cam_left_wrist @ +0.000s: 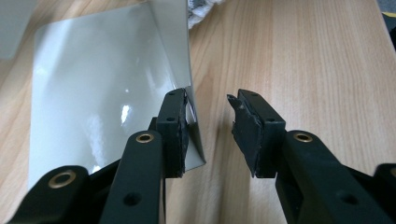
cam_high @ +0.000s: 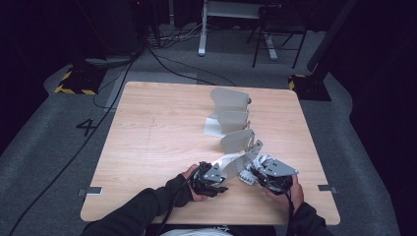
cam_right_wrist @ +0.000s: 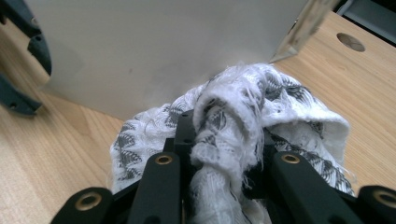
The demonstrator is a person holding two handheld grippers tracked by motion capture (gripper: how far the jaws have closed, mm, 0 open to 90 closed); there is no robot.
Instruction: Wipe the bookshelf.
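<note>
White cloth (cam_right_wrist: 233, 121) w/ grey pattern, bunched, clamped in right tongs (cam_right_wrist: 224, 163), against bent grey metal sheet (cam_left_wrist: 98, 93). Left tongs (cam_left_wrist: 208, 133) part open; one pad touches sheet's fold.

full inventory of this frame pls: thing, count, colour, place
Metal bookends: three, light grey, L-shaped, in a row from the table's middle toward the near edge; the nearest one lies between the two grippers.
Cloth: one, white with grey pattern, bunched against the nearest bookend's right side.
Table: one, light wood.
Floor: grey carpet, black cables, a "4" marking, yellow-black striped base corners.
Chair: one, dark, beyond the table.
Left gripper: black, jaws apart, one pad against the nearest bookend's edge.
Right gripper: black, jaws shut on the cloth.
Hands and sleeves: two, dark sleeves, at the near table edge.
</note>
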